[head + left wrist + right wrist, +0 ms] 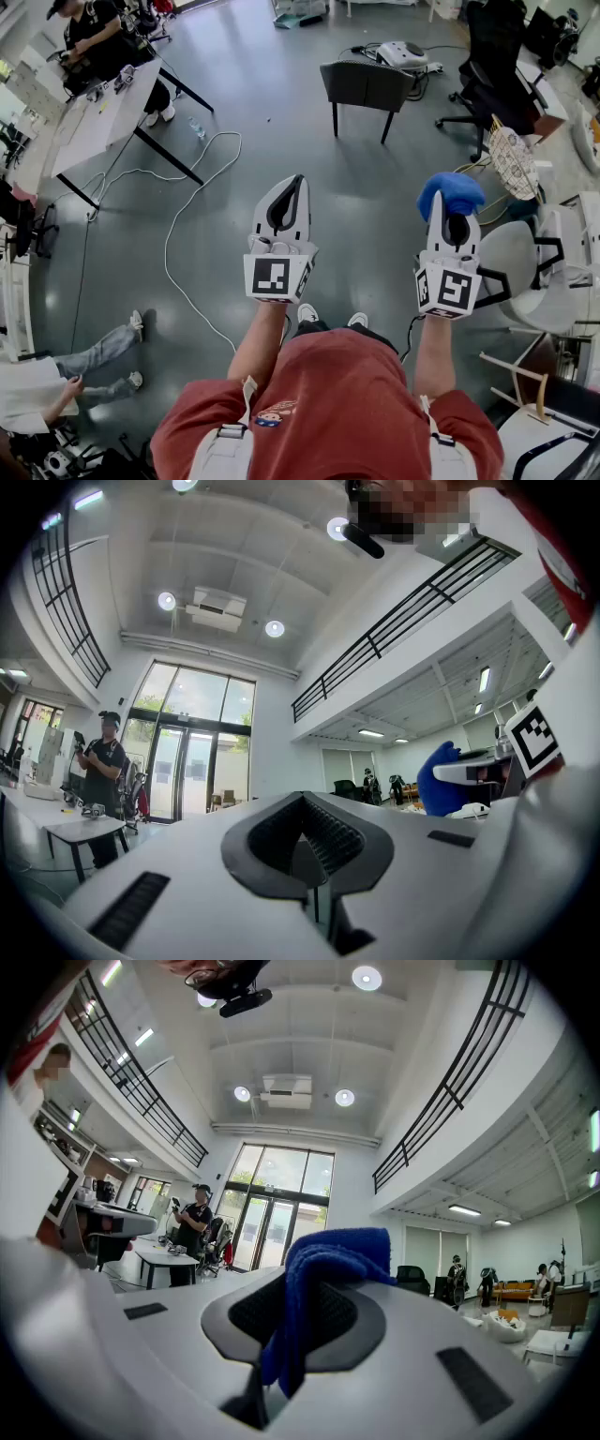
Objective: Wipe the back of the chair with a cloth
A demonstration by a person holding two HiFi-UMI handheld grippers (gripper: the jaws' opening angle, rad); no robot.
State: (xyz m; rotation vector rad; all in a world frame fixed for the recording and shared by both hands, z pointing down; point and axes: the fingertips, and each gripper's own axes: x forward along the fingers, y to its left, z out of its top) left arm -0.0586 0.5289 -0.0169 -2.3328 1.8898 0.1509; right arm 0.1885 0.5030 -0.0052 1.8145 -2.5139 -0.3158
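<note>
A dark grey chair (364,86) stands on the floor well ahead of me, its back turned toward me. My right gripper (454,208) is shut on a blue cloth (450,194), which bunches over its tip; in the right gripper view the cloth (323,1279) hangs down between the closed jaws. My left gripper (289,191) is shut with nothing in it, held level beside the right one. Both grippers are raised in front of my chest, far from the chair. From the left gripper view the cloth (442,778) shows at the right.
A white cable (187,216) snakes over the grey floor at my left. A white table (98,112) with a person beside it stands far left. White chairs (525,272) and a black office chair (492,66) crowd the right side. Someone's legs (98,361) lie at lower left.
</note>
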